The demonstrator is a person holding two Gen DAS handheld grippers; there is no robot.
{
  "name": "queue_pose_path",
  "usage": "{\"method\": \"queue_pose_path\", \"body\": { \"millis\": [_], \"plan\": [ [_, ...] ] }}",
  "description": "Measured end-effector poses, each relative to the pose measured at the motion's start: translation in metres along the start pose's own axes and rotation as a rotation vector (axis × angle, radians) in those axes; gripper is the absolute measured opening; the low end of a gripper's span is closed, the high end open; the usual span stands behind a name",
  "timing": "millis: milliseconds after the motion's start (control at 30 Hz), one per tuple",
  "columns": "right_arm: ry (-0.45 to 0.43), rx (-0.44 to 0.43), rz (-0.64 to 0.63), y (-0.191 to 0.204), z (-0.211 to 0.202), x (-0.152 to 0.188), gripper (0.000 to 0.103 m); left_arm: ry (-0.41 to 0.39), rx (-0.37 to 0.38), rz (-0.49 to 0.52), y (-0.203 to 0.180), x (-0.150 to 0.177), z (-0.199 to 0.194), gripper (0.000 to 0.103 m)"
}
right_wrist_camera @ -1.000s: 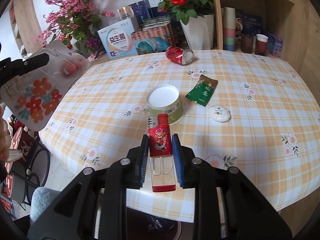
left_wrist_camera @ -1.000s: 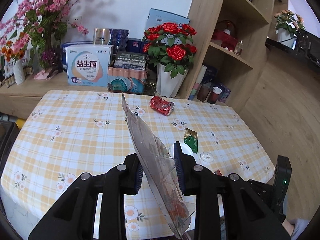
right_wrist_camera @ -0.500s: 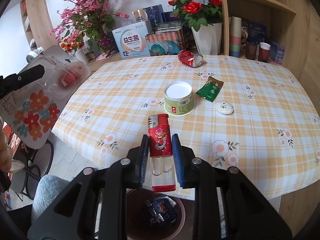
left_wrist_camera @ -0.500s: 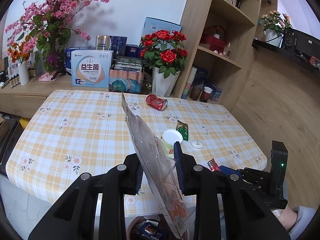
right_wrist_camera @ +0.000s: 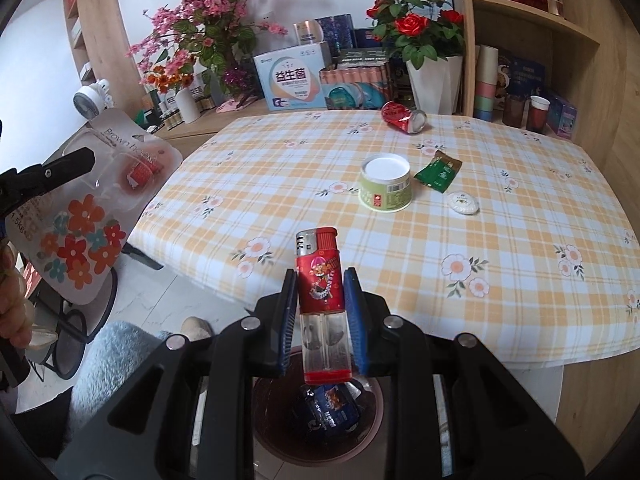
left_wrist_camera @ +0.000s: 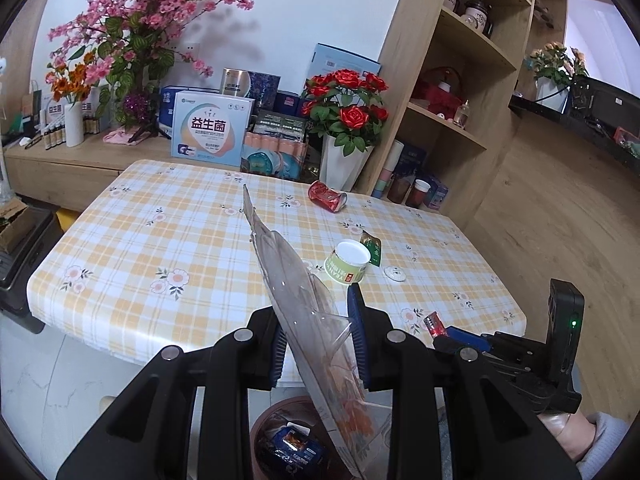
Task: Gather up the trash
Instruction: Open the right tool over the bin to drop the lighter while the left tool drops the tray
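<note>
Pulling back from the table [right_wrist_camera: 500,248], both hands have carried their loads off the checked cloth until they hang over the bin [right_wrist_camera: 320,432] on the floor by the table's near edge, which was out of sight a second ago and now shows below both sets of tongs. The right gripper [right_wrist_camera: 320,312] is clamped narrowly on a red lighter [right_wrist_camera: 320,280], held upright with its clear tank at the bottom directly above the bin's mouth. The left gripper [left_wrist_camera: 316,344] pinches a clear plastic package [left_wrist_camera: 296,300] printed with flowers, seen edge-on in its own view and flat from the right one, where it hangs off to the left side. Some wrappers already lie in the bin. Left on the table are a crushed red can [left_wrist_camera: 327,196], a small tub [left_wrist_camera: 347,262], a green sachet [left_wrist_camera: 372,246] just beside the tub, and a small white round lid [left_wrist_camera: 394,274]. Both pieces look ready to be let go, the lighter being better lined up; the package may need bringing closer over the opening first.
</note>
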State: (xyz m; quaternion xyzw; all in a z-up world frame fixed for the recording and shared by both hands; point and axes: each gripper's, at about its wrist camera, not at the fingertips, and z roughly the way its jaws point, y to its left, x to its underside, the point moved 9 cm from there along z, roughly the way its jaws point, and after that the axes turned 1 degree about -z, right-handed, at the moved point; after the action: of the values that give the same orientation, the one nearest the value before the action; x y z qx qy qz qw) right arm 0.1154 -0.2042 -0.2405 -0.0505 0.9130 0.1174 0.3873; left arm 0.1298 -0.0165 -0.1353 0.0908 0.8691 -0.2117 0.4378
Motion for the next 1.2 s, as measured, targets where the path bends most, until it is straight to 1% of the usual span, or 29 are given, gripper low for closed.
{"method": "queue_pose_path", "body": {
  "millis": [200, 367, 567, 633, 700, 833, 867, 900, 933, 1000, 1033, 1100, 1200],
  "plan": [
    [0.031, -0.020, -0.020, 0.013, 0.000, 0.014, 0.027, -0.006, -0.001, -0.023, 0.008, 0.008, -0.011, 0.027],
    [0.056, -0.037, -0.028, 0.018, 0.003, 0.022, 0.027, 0.004, 0.000, -0.050, 0.011, 0.014, -0.008, 0.027],
    [0.104, -0.060, -0.051, 0.030, 0.009, 0.039, 0.027, 0.017, 0.000, -0.056, 0.011, 0.020, -0.004, 0.027],
    [0.115, -0.054, -0.050, 0.029, 0.011, 0.044, 0.031, 0.025, 0.000, -0.059, 0.012, 0.022, -0.002, 0.027],
    [0.119, -0.056, -0.045, 0.029, 0.011, 0.046, 0.036, 0.032, 0.003, -0.062, 0.012, 0.025, -0.001, 0.027],
    [0.099, -0.039, -0.042, 0.025, 0.008, 0.039, 0.044, 0.049, 0.020, -0.085, 0.013, 0.030, 0.002, 0.027],
    [0.090, -0.029, -0.040, 0.023, 0.006, 0.036, 0.054, 0.052, 0.023, -0.091, 0.013, 0.031, 0.003, 0.027],
    [0.081, -0.021, -0.038, 0.021, 0.005, 0.034, 0.067, 0.053, 0.024, -0.094, 0.013, 0.032, 0.003, 0.027],
    [0.062, -0.007, -0.036, 0.018, 0.002, 0.030, 0.072, 0.052, 0.023, -0.093, 0.013, 0.032, 0.003, 0.027],
    [0.042, 0.011, -0.035, 0.014, -0.002, 0.025, 0.089, 0.051, 0.024, -0.084, 0.011, 0.033, 0.002, 0.027],
    [0.028, 0.030, -0.033, 0.010, -0.005, 0.021, 0.092, 0.051, 0.024, -0.079, 0.011, 0.033, 0.002, 0.027],
    [0.004, 0.061, -0.029, 0.004, -0.010, 0.014, 0.096, 0.051, 0.026, -0.069, 0.008, 0.035, 0.002, 0.027],
    [-0.024, 0.092, -0.010, -0.007, -0.016, 0.005, 0.097, 0.056, 0.030, -0.054, 0.003, 0.038, 0.002, 0.027]
  ]
}}
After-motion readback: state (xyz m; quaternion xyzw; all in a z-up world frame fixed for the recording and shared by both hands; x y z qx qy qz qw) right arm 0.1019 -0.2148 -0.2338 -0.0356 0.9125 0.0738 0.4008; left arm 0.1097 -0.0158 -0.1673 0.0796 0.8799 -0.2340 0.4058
